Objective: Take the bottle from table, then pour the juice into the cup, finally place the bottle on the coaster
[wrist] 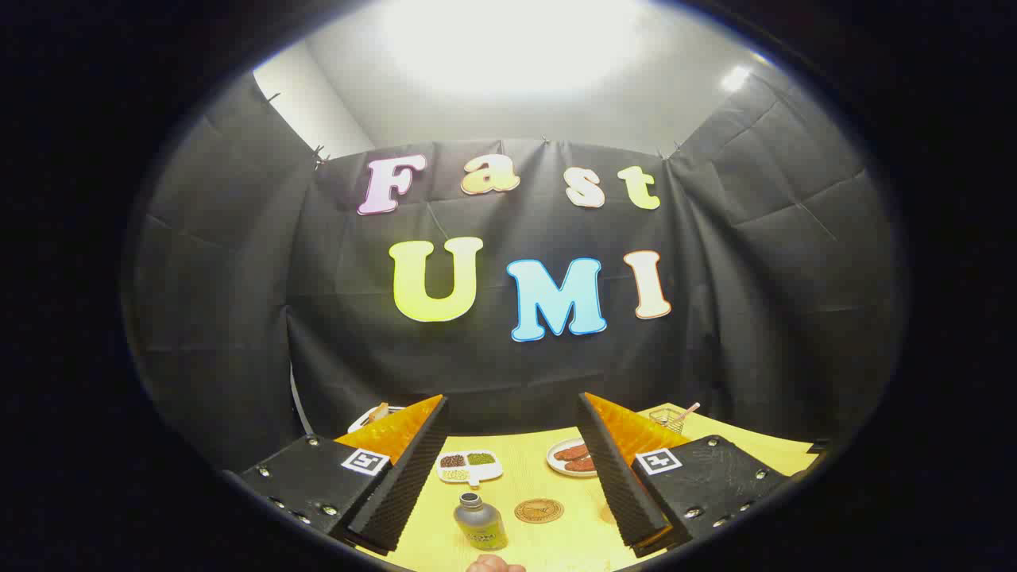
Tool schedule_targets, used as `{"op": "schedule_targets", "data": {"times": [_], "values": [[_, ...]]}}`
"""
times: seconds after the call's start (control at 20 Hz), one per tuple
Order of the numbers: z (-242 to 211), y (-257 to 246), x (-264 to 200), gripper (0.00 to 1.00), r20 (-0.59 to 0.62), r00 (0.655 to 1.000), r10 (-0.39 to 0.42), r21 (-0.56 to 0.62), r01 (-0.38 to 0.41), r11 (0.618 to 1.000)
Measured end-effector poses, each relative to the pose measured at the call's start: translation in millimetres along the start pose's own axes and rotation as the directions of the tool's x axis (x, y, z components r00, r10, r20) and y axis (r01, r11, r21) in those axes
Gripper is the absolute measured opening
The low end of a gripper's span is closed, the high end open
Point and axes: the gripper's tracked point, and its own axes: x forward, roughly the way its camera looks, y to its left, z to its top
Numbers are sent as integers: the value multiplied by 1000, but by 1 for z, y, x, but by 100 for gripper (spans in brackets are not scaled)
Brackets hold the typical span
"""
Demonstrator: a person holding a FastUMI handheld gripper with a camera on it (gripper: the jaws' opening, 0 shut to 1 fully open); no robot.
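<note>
A small grey bottle [480, 522] with a yellow label stands upright on the yellow table [524, 461], between my fingers and nearer the left one. A round brown coaster [539, 510] lies flat just to its right. My gripper [512, 469] is open and held above the table, with nothing between its fingers [401, 477]. I cannot make out the cup. Part of a hand [494, 564] shows right below the bottle.
Beyond the bottle lies a white divided dish [469, 465] with dark and green fillings. A white plate [572, 458] with reddish food sits to its right. A wire basket [671, 418] stands at the far right, and another plate [373, 415] at the far left.
</note>
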Motion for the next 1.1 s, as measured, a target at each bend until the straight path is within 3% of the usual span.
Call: {"op": "schedule_targets", "data": {"times": [0.7, 1.1], "values": [[-18, 10, 3, 97, -31, 999, 6, -23, -7, 1000], [-80, 2, 15, 97, -39, 999, -33, -58, 31, 998]]}}
